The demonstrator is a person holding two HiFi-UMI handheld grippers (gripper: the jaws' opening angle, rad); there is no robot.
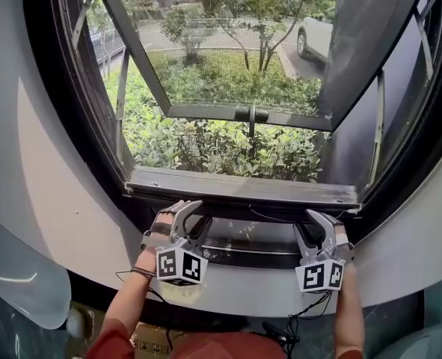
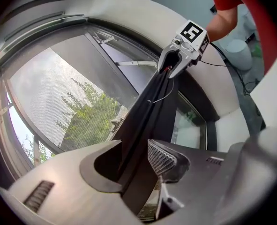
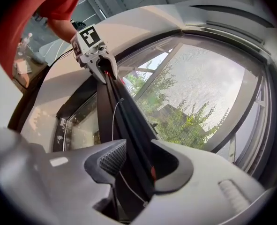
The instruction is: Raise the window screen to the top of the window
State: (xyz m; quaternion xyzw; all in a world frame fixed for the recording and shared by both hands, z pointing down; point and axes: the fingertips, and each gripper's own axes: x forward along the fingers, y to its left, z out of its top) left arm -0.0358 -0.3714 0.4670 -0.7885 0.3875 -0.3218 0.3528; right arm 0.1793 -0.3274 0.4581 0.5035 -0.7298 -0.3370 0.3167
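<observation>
Left hand-held gripper (image 1: 192,215), right hand-held gripper (image 1: 321,223): jaws apart, straddling window screen bar (image 1: 250,206), low at sill | step: close squarely on bar, lift both ends level, likely avoiding jams | gripper views alone show pad gaps, thin cord (image 3: 114,114); head view alone shows parked car (image 1: 318,36)

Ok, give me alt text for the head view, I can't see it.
Both grippers, left gripper and right gripper, have their jaws open around the window screen's dark bottom bar, low by the sill. Beyond it, an outward-tilted window sash frames shrubs and a parked car outside.
</observation>
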